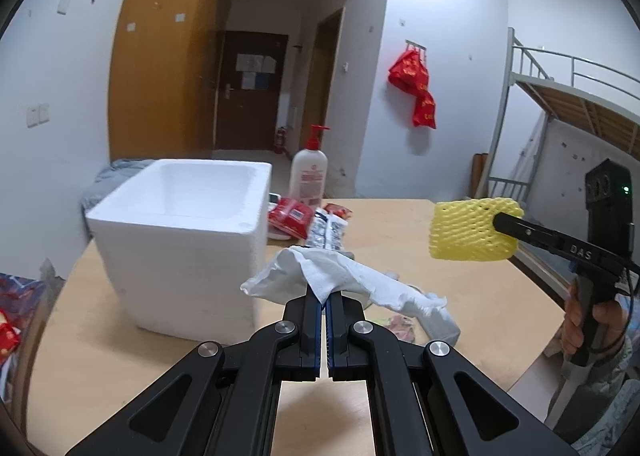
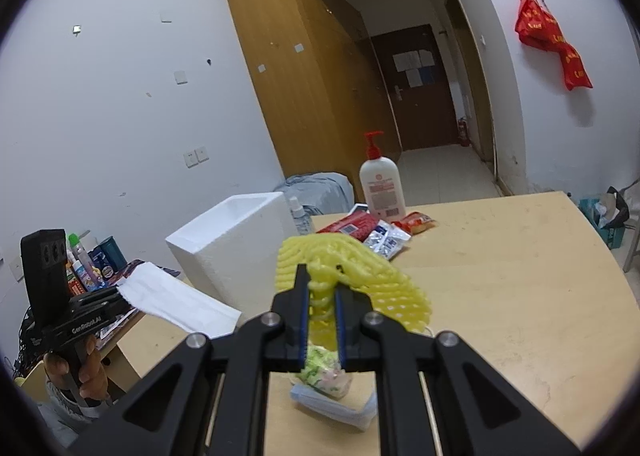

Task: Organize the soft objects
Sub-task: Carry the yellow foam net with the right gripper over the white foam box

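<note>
My left gripper [image 1: 323, 296] is shut on a crumpled white tissue [image 1: 344, 280], held above the wooden table [image 1: 400, 224]. The same tissue [image 2: 176, 300] hangs flat from that gripper in the right wrist view. My right gripper [image 2: 322, 288] is shut on a yellow foam net [image 2: 352, 276]; from the left wrist view this yellow net [image 1: 472, 228] is raised at the right, off the table. An open white foam box [image 1: 180, 232] stands on the table's left side, also visible as the box [image 2: 236, 244] ahead of the right gripper.
A pump bottle [image 1: 308, 172], red packets [image 1: 290, 216] and foil sachets [image 1: 328, 230] lie behind the box. A small packet and a blue mask [image 2: 332, 396] lie under the right gripper. Bottles [image 2: 88, 264] crowd the left. A bunk bed [image 1: 560, 104] stands at right.
</note>
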`<state>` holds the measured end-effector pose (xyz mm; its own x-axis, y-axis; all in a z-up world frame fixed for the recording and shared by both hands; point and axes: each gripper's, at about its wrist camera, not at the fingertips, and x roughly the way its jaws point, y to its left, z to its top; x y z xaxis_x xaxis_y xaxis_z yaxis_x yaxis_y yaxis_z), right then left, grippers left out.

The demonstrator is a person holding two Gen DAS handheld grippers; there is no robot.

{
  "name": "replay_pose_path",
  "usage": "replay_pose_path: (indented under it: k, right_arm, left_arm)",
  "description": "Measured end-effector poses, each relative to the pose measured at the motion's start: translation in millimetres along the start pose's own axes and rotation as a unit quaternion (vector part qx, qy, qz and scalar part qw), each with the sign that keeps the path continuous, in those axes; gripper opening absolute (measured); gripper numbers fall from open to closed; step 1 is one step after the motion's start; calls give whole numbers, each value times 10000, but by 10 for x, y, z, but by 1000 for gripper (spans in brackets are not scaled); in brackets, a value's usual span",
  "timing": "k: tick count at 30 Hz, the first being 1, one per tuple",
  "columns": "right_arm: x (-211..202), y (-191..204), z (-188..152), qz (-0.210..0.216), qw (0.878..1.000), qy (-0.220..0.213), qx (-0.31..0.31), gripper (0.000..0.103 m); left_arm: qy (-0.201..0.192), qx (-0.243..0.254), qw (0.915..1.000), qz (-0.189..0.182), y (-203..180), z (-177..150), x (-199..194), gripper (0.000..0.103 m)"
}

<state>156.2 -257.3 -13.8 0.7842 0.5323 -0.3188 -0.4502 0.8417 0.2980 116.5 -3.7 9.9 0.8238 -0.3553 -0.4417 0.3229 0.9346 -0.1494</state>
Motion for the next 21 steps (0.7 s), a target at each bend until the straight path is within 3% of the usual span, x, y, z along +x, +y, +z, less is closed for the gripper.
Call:
replay_pose_path:
  k: [11,21]
  right_arm:
    - [148,371,-15,589,9978,47,-288,14]
    - [333,767,-9,1184,9907,163,-651,14]
  left_arm:
    - [-275,-110,9981,535,115,2,-380,1]
    - [-560,-446,9900,1217,367,-58,-787,1]
